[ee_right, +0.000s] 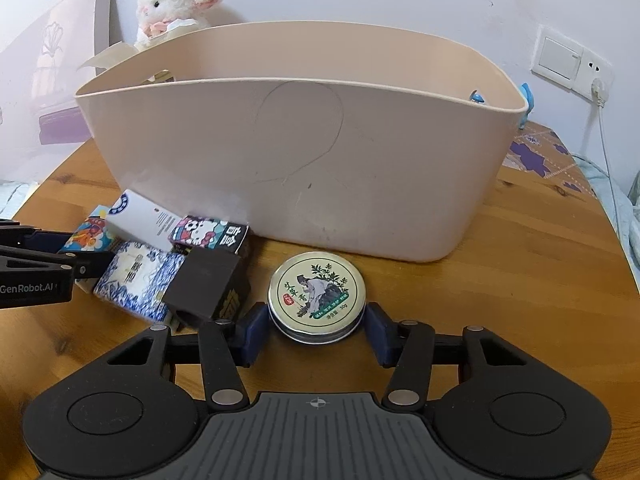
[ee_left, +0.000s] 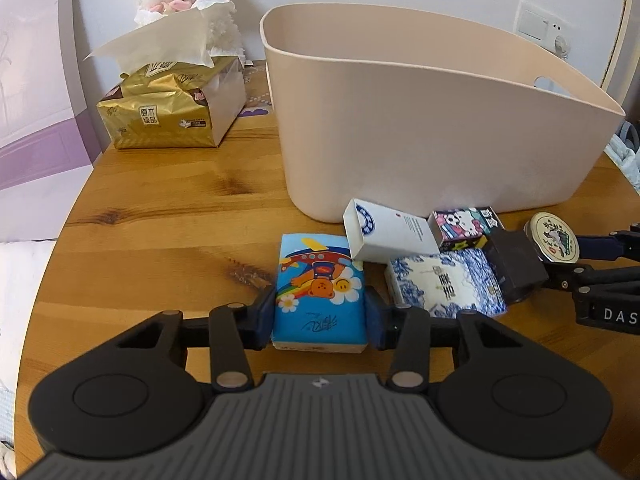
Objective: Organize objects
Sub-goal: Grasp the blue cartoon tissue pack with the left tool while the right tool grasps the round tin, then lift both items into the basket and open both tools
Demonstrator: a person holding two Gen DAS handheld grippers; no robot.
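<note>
The bin (ee_right: 304, 168) stands at the rear of the table (ee_right: 520, 280), with the tin (ee_right: 317, 294) directly before it and the boxes (ee_right: 192, 256) clustered left of the tin.

Round wooden table (ee_left: 168, 216) bears beige tub (ee_left: 420, 132), tissue pack (ee_left: 172, 112), small boxes (ee_left: 444, 284).

blue cartoon tissue pack (ee_left: 320, 292): flat on counter | round tin (ee_right: 317, 295): lid up, before beige bin (ee_right: 304, 168) | white box (ee_left: 390, 232), cartoon-cat box (ee_left: 466, 226), blue-white pack (ee_left: 444, 282), dark box (ee_right: 208, 288), seemingly tilted: clustered, touching, beside bin
</note>
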